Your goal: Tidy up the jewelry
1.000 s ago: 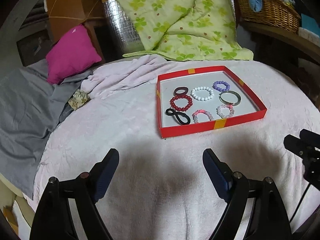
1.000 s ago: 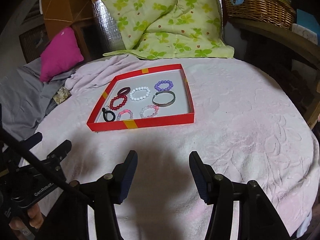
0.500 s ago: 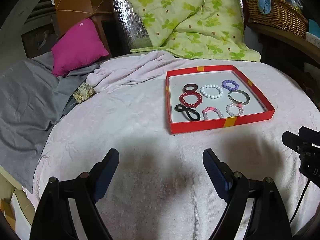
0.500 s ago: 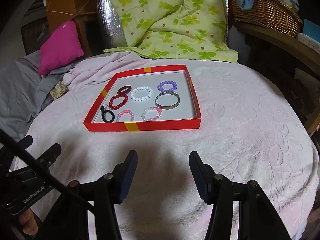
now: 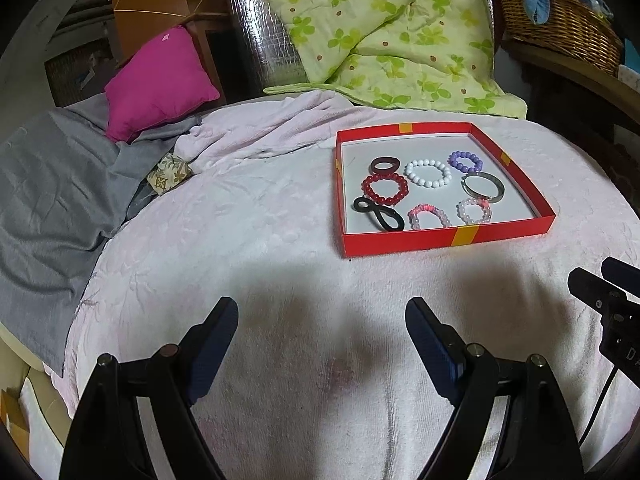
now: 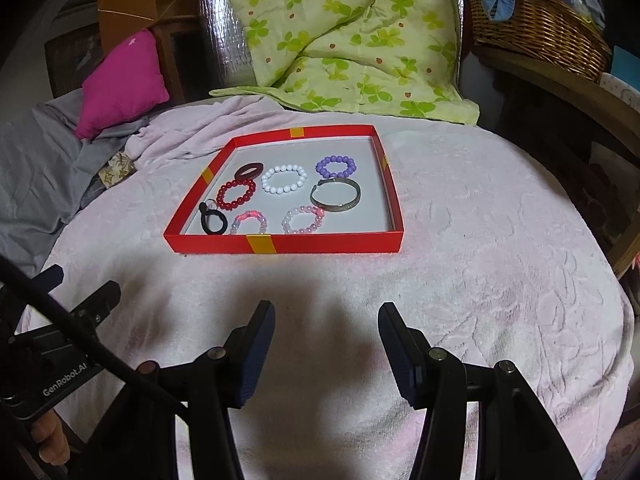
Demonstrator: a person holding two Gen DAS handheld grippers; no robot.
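Observation:
A red tray lies on the pale pink cloth. In it lie several pieces: a white bead bracelet, a red bead bracelet, a purple bead bracelet, a silver bangle, two pink bead bracelets, a dark oval ring and a black loop. My left gripper is open and empty, well short of the tray. My right gripper is open and empty too.
A green floral quilt lies behind the tray. A magenta cushion and grey cloth are at the left. A wicker basket stands at the back right. A small patterned pouch lies at the cloth's left edge.
Both grippers have drawn back and shifted a little, so the tray sits slightly differently in each view. Both stay open and empty. The jewelry has not moved.

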